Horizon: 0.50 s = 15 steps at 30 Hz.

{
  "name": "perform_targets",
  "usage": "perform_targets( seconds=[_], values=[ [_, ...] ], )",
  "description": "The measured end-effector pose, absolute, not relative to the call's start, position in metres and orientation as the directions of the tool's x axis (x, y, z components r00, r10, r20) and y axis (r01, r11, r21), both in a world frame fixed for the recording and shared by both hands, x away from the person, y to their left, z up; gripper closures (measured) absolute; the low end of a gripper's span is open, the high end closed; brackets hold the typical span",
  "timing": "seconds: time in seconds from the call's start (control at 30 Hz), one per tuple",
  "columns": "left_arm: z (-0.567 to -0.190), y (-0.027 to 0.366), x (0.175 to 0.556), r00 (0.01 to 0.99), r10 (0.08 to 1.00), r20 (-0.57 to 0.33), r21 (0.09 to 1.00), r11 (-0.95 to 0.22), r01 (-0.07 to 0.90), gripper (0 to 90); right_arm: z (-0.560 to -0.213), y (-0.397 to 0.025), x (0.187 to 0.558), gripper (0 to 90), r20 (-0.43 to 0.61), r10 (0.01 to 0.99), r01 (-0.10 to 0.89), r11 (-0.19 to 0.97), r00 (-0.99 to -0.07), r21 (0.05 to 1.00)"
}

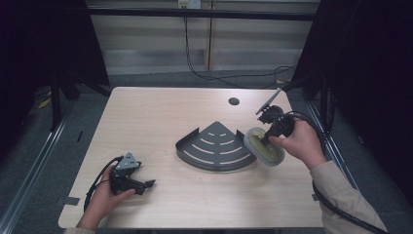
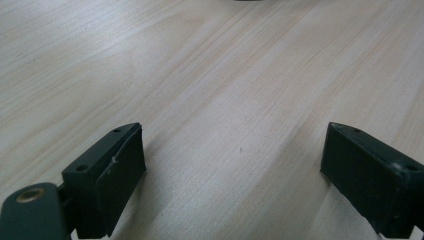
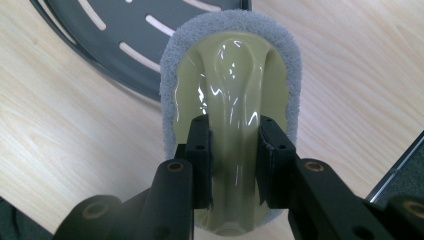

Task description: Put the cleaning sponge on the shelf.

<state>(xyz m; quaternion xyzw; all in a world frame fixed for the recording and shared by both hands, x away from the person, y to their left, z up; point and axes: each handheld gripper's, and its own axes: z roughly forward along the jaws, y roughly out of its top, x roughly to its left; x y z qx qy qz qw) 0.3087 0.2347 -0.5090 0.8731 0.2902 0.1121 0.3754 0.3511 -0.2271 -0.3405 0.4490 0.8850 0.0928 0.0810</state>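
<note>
We see the right gripper (image 3: 233, 165) clamped on the scrubber (image 3: 232, 75) ridge, its near end cut off. Left gripper (image 2: 235, 165) jaws apart over bare table (image 2: 210, 75); rack (image 1: 216, 146) partly hidden.

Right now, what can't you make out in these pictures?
- Underside of the scrubber: hidden in the right gripper view by its own glossy handle and grey pad.
- Corner rack: cut off by that view's top edge.
- Dark thing at the left gripper view's top edge: cut off, unidentifiable.
- Left gripper fingers: too small and dark in the high view.
</note>
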Motion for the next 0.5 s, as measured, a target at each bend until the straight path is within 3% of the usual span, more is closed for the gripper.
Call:
perform_targets(
  seconds=[0.5],
  values=[
    [-0.509, 0.235, 0.309, 0.808, 0.589, -0.017, 0.720, -0.553, 0.419, 9.9, -0.338, -0.219, 0.365, 71.5, -0.058, 0.805, 0.773, 0.585, -0.591, 0.246]
  ],
)
